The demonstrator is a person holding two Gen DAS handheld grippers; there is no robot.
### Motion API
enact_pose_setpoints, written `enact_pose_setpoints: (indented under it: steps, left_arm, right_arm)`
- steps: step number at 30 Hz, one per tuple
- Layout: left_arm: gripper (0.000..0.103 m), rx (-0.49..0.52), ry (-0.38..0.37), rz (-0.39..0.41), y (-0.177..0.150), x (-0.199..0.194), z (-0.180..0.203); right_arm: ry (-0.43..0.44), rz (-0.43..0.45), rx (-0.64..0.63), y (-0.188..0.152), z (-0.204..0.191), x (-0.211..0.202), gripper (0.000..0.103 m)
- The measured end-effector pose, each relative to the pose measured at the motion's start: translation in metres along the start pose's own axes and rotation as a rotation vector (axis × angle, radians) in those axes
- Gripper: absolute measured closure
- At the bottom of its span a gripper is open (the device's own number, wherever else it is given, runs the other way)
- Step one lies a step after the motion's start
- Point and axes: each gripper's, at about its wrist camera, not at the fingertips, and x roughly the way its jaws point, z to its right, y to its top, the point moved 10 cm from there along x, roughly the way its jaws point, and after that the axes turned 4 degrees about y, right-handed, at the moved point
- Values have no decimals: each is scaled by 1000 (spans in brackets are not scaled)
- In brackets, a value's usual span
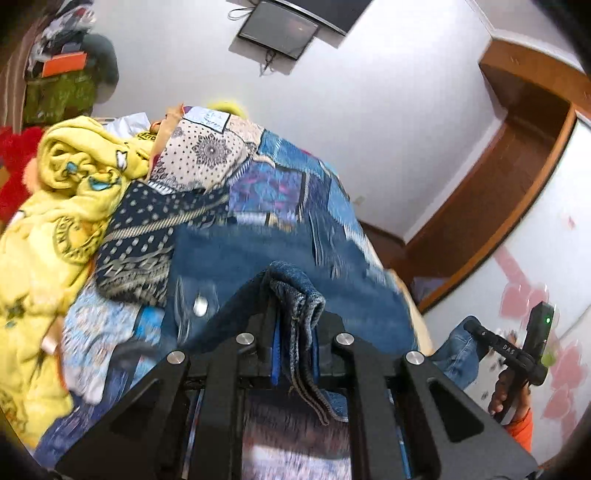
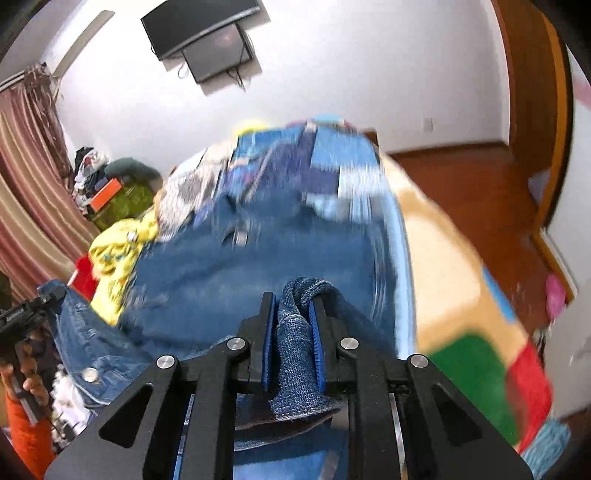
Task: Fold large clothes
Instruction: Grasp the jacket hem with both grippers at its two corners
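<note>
Left tongs point(image 1: 294, 321) and right tongs point(image 2: 293, 332) are each clamped on a bunched edge of the denim jeans point(image 2: 236, 266), which hang stretched between them over the bed point(image 1: 291, 184) (likely to spread them flat for folding).

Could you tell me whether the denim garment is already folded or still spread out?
Spread out, not folded: the denim garment drapes across the bed, each edge bunched in closed jaws of left gripper and right gripper.

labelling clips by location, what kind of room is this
Most likely a bedroom in a home: a bed under a patchwork bedcover piled with clothes, a wall-mounted TV, and a striped curtain beside it.
</note>
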Motion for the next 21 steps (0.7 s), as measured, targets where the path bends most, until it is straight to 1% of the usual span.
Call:
enact_pose_setpoints:
  steps: [3, 5, 6, 8, 10, 11, 12, 14, 15, 17, 18, 21]
  left_arm:
    - [92, -123, -40, 16, 37, 35, -19]
    - [92, -177, -28, 5, 51, 57, -32]
    - [92, -201, -19, -12, 58, 76, -40]
    - [92, -190, 37, -35, 63, 103, -53]
    - [92, -165, 100, -83, 58, 135, -68]
    - [92, -163, 126, -107, 54, 148, -76]
    - [92, -160, 161, -147, 46, 167, -86]
    - [92, -147, 208, -201, 31, 189, -99]
    - [91, -136, 220, -220, 24, 198, -103]
    - [90, -113, 225, -225, 21, 202, -105]
    - [90, -113, 226, -227, 21, 201, -105]
    - [91, -117, 235, -256, 25, 198, -102]
  right_arm:
    - [-9, 11, 8, 35, 8, 29, 88]
    - [-16, 3, 22, 52, 14, 52, 88]
    - [-18, -1, 28, 59, 17, 61, 88]
    - [-28, -13, 38, 67, 22, 87, 88]
    - [-48, -44, 49, 66, 30, 112, 88]
    - [-53, -64, 66, 62, 36, 125, 88]
    - [-57, -85, 78, 57, 41, 137, 88]
    - [-85, -141, 88, 44, 51, 161, 87]
    - [-95, -166, 92, 37, 56, 169, 85]
    - [-89, -189, 98, 32, 61, 174, 83]
    - [-83, -195, 104, 31, 63, 172, 81]
    - [-73, -219, 118, 33, 65, 161, 80]
